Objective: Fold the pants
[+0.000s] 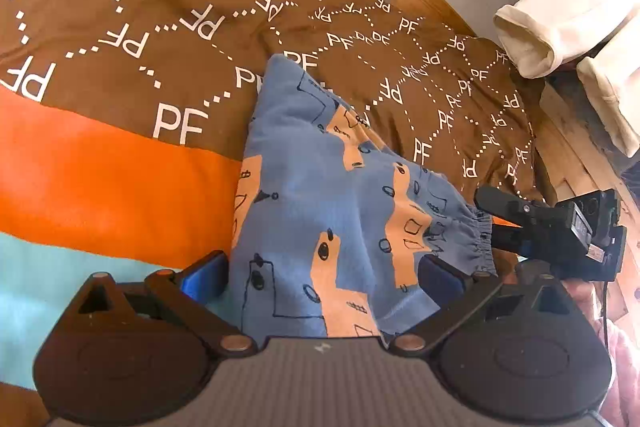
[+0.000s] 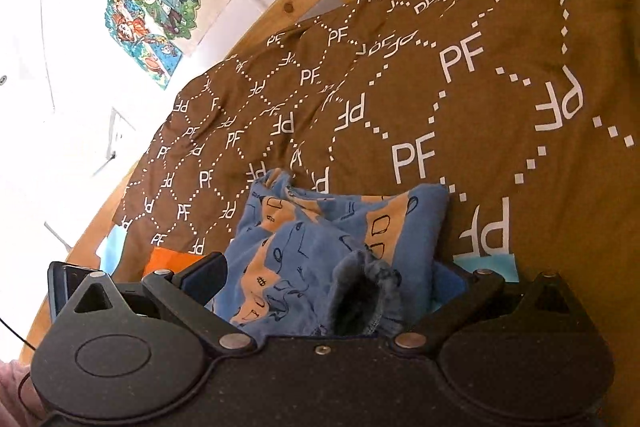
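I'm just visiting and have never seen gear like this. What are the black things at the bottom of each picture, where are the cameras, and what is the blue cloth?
No robot here: a person holds a pair of tongs in each hand, and a camera on each looks forward along its two fingers. One picture comes from the left tongs, the other from the right tongs. Both stand open, with the blue pants with tan patches and black doodles lying loose between their fingers; neither is pinching the cloth. The pants rest partly folded on a brown bedcover printed with white PF letters, beside its orange stripe.
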`<state>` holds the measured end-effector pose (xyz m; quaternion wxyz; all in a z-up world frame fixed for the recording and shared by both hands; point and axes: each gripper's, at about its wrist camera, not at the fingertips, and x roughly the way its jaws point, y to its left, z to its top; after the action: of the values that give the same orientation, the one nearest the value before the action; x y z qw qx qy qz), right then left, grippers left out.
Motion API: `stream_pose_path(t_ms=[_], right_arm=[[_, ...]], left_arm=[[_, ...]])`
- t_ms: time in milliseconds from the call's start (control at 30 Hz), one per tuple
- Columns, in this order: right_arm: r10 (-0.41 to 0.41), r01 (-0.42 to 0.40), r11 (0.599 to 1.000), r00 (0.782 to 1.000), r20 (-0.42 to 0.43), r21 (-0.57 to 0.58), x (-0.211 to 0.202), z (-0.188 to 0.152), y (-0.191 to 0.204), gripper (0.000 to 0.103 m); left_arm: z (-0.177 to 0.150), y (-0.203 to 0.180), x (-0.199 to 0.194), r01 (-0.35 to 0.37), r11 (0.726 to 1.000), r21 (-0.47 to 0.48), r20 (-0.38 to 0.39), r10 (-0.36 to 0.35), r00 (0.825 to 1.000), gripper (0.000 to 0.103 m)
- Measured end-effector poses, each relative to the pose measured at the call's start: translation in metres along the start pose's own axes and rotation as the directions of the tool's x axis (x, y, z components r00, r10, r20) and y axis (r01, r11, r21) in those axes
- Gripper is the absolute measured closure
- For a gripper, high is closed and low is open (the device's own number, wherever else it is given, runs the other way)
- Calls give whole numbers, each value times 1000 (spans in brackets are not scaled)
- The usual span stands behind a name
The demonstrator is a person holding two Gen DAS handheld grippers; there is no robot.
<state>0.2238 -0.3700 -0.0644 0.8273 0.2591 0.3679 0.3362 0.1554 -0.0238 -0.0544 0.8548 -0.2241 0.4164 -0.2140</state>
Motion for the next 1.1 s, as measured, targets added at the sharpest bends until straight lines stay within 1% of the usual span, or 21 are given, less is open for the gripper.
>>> stream_pose_path(t_ms=[67,167,233,267,333,367,467,567,633,667,733,767,800,933,967,1067,1100], right_arm=[[-12,12,1000,1000,28,27,0,-1,0,4],[-40,38,998,998,53,50,0,-3,-2,14],[-75,73,996,995,57,49,0,-4,-2,26],[-89,86,995,994,57,49,2,-5,-2,30],[-126,122,991,990,59,53,3,-6,-2,46],[-139,136,989,988,62,59,3,-8,-3,48],[-146,141,987,987,65,76,2,-9,-6,48],[-146,141,987,987,62,81,3,-9,-6,47],[-144,138,986,988,62,89,3,-9,-6,47],[-144,138,986,988,63,92,3,-9,-7,47],[-144,137,986,988,63,93,3,-9,-7,47],[-143,137,986,988,62,94,3,-8,-7,47],[-142,136,986,988,60,92,3,-8,-7,47],[-155,151,986,987,53,66,4,-8,-2,47],[-161,158,986,986,52,56,5,-8,-1,48],[-186,185,983,981,50,19,7,-9,4,51],[-196,196,981,979,51,7,8,-10,6,54]], left_arm=[[2,5,-1,21,1000,-24,-9,-21,1000,0],[5,13,-3,55,996,-64,-13,-56,998,0],[6,16,-3,71,995,-76,-14,-72,997,0],[6,17,-3,75,994,-76,-15,-76,997,0],[5,16,-3,73,995,-65,-20,-74,997,0],[5,15,-4,70,996,-61,-21,-71,997,0],[3,12,-5,56,997,-58,-21,-57,998,1],[2,11,-7,44,996,-81,-20,-46,999,3],[2,13,-10,29,994,-103,-17,-31,999,12],[1,14,-11,20,993,-116,-14,-21,1000,15],[0,18,-14,-3,989,-150,-8,1,1000,28],[0,20,-15,-12,986,-163,-8,11,1000,30],[0,21,-16,-25,984,-176,-10,24,1000,36],[1,16,-15,-78,980,-182,-27,74,997,46],[1,14,-14,-91,979,-183,-30,87,996,47],[3,9,-11,-126,973,-194,-43,120,992,54],[3,6,-11,-135,971,-199,-45,129,991,57]])
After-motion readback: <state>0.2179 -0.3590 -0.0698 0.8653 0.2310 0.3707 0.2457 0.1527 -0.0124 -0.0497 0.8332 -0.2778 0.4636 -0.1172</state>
